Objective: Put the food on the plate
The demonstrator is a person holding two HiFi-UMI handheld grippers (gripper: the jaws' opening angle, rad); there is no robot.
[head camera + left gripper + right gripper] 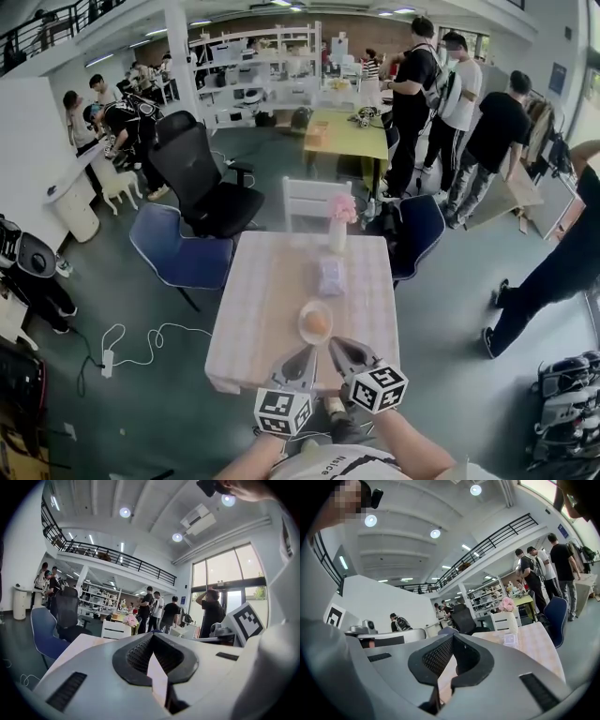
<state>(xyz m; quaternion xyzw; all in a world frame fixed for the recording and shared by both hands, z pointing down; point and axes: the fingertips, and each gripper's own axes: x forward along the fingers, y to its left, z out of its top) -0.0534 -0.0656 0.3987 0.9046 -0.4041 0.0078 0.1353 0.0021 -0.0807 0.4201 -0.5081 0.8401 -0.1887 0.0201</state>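
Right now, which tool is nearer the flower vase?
Right, narrowly. The right tool lies in line with the flower vase, across the table; the left tool sits beside it, offset left.

One table [267,309] carries one plate [305,335], one piece of food [317,322], one vase [337,234], one small box [330,276]; two grippers [304,360] [341,352], two blue chairs [178,253] [419,230].

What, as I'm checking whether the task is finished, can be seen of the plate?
The plate is small, round and pale, and lies flat toward the near end of the checked tablecloth. One rounded orange-brown piece of food rests in its middle. Nothing else touches it. Its material is unclear.
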